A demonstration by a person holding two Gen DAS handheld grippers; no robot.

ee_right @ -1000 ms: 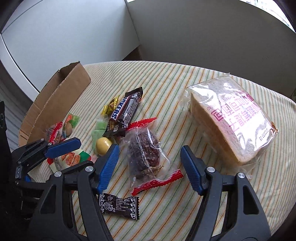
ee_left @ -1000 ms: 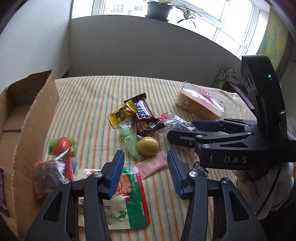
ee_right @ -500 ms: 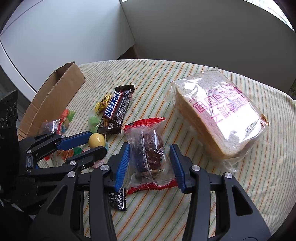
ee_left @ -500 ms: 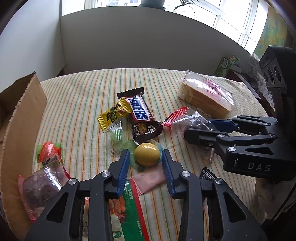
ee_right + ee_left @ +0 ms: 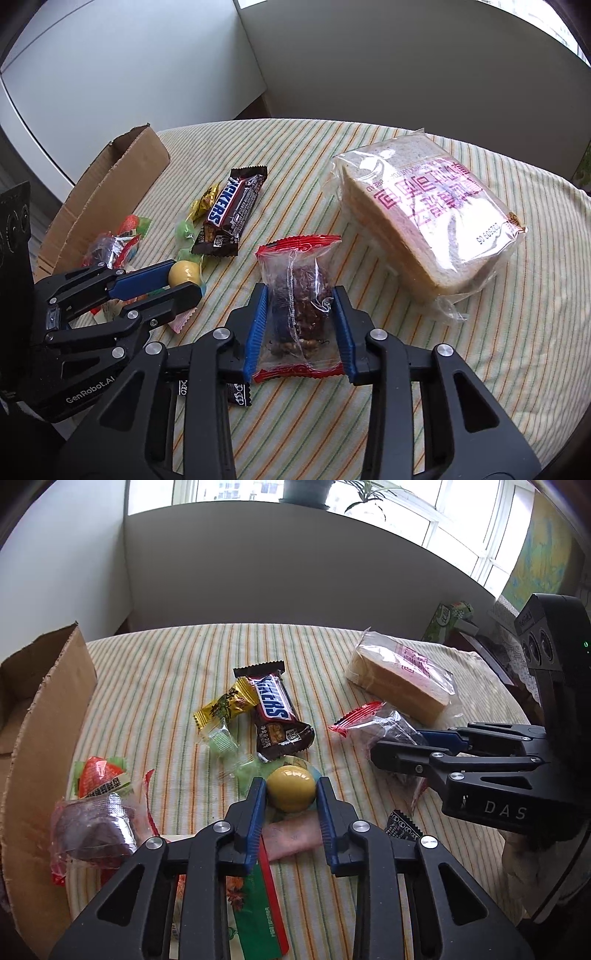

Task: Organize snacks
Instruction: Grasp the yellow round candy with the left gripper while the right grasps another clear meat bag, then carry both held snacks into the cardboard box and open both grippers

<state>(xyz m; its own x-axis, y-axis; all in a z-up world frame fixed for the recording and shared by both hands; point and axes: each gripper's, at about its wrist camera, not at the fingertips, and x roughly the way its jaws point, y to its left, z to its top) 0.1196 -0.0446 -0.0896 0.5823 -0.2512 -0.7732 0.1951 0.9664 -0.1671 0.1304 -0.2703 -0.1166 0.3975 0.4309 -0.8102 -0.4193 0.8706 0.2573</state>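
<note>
Snacks lie on a striped tablecloth (image 5: 166, 664). My left gripper (image 5: 290, 787) has a yellow ball candy (image 5: 291, 795) between its blue pads. Its jaws are closing and the pads touch the ball's sides. The right wrist view shows that left gripper (image 5: 186, 277) with the ball (image 5: 183, 272) at its tips. My right gripper (image 5: 300, 290) is closing on a clear packet with red ends and a dark nut cake (image 5: 301, 295) inside; both pads press the wrapper. An open cardboard box (image 5: 48, 709) stands at the left.
A Snickers bar (image 5: 275, 705) and a yellow candy packet (image 5: 225, 707) lie ahead of the ball. The bagged sliced bread (image 5: 424, 218) sits at the right. A second cake packet (image 5: 92, 827) and a strawberry sweet (image 5: 99, 779) rest against the box. A pink sachet (image 5: 291, 836) lies under my left gripper.
Both grippers came forward over the snacks. The left jaws narrowed from wide apart onto the yellow ball. The right jaws narrowed onto the cake packet.
</note>
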